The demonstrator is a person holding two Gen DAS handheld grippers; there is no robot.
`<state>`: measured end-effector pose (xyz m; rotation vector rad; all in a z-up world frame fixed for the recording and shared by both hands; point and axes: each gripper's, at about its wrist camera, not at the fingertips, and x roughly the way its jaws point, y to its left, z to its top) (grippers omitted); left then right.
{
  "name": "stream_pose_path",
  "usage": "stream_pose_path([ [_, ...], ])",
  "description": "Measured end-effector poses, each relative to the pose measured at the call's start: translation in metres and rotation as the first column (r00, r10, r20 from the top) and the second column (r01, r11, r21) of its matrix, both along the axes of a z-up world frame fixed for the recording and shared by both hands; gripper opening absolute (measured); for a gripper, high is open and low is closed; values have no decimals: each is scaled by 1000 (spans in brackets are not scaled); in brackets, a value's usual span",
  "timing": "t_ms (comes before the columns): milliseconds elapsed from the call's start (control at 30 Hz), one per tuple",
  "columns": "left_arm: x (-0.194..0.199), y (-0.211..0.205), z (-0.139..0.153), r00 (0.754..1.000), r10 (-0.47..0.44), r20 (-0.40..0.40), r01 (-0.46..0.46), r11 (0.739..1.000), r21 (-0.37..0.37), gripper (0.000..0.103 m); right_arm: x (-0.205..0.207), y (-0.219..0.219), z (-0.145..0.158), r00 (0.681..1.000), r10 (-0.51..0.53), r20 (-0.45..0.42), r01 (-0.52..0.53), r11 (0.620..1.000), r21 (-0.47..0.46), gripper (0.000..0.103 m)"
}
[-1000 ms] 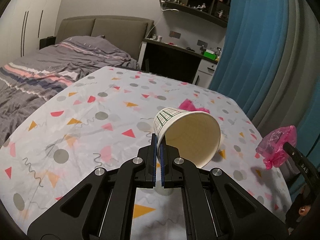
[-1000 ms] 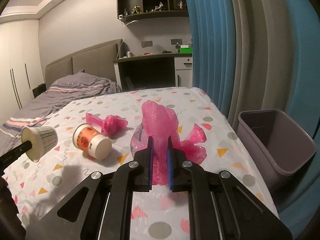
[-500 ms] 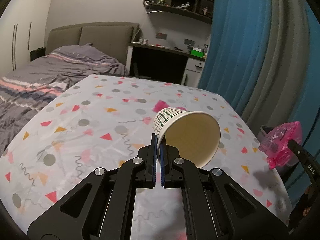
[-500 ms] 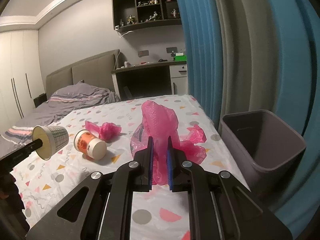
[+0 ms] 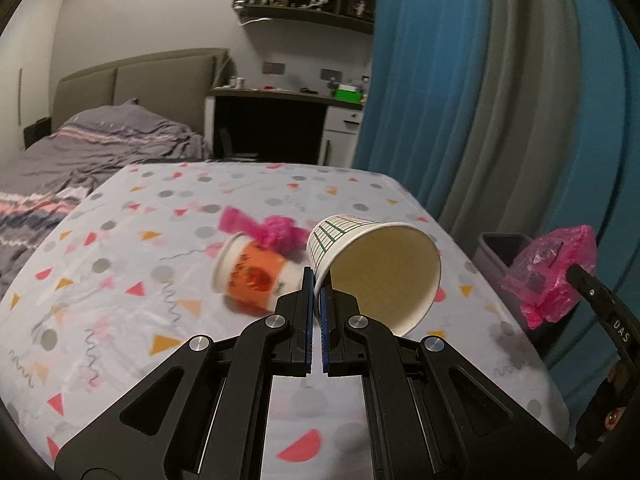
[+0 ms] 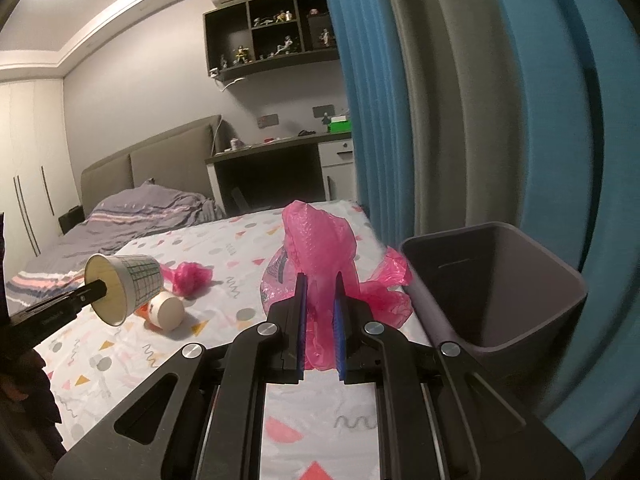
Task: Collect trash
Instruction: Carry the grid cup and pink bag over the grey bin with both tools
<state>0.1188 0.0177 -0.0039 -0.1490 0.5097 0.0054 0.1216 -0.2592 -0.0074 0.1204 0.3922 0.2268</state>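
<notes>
Trash bin (image 6: 496, 292), grey and open-topped, stands just right of the table (image 6: 240, 240) with the patterned cloth, near the right gripper (image 6: 319, 316), whose fingers pinch a crumpled pink plastic bag (image 6: 320, 248). Left gripper (image 5: 316, 312) clamps the rim of a grid-printed paper cup (image 5: 376, 264), held above the table. Beyond it lie an orange cup (image 5: 256, 276) on its side and a small pink wad (image 5: 276, 232).

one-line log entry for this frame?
left hand-held gripper: holds checked cup | right hand-held gripper: holds pink bag | bin: beside table
</notes>
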Motion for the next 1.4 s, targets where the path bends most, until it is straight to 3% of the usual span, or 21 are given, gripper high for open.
stream_pose_path([
  [433,39,-84,9,985,-172,12,172,984,38,2,4,-48,12,991,-127,52,128,992,-18,12],
  [867,91,-186,17,923,-383,28,383,924,24,2,33,-112,-1,954,-298,22,298,954,-31,12],
  [1133,124,-228,3,886,-464,-13,463,886,-28,2,59,-124,-26,951,-306,-42,304,952,-41,12],
  [1400,151,-250,-15,864,-500,-57,497,865,-67,2,74,-127,-41,949,-303,-92,299,953,-47,12],
])
